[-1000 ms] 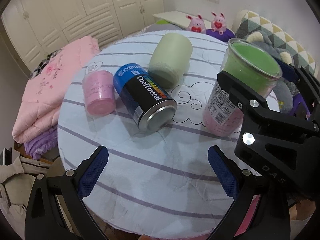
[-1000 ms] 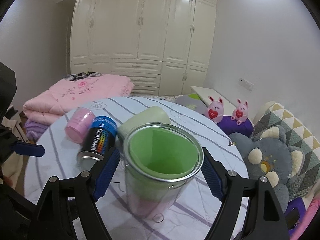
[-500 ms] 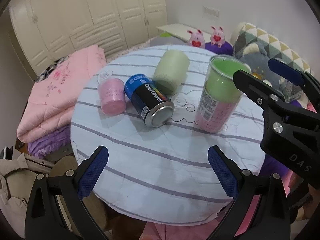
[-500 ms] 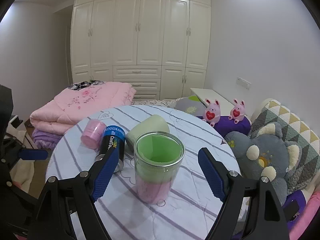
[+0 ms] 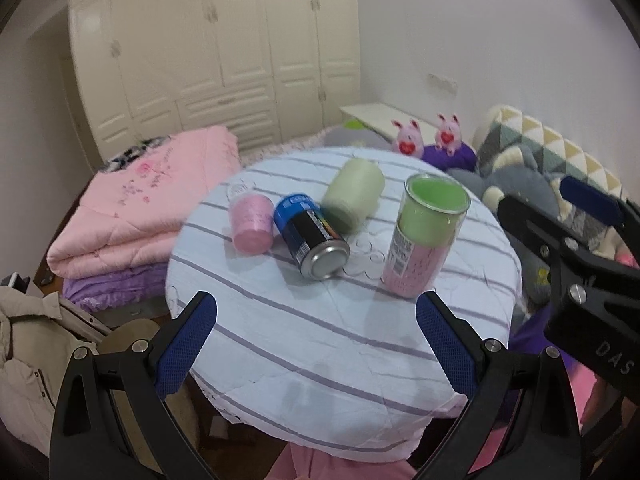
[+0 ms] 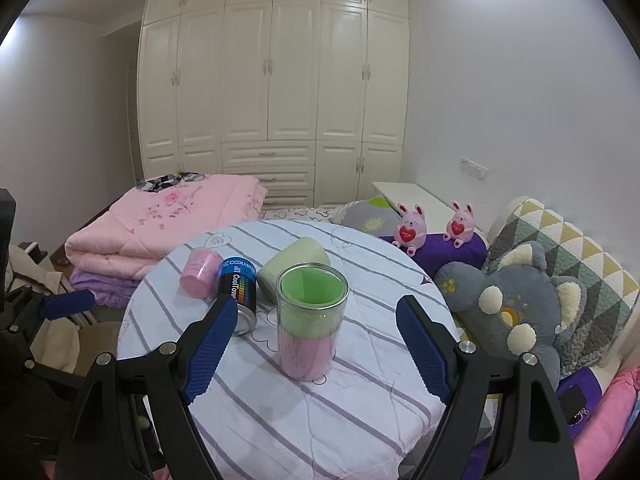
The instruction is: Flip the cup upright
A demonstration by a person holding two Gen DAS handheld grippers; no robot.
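A clear cup with a green and pink lining stands upright on the round striped table, open end up. My right gripper is open and empty, pulled back from the cup, which shows between its blue pads. Its arm shows at the right of the left wrist view. My left gripper is open and empty near the table's front edge.
A pale green cup, a blue and black can and a pink cup lie on their sides behind. Folded pink quilts lie left; plush toys and pillows right.
The right gripper has let go of the clear cup and drawn back. The left gripper has also pulled back and up from the table. The cup stays standing.
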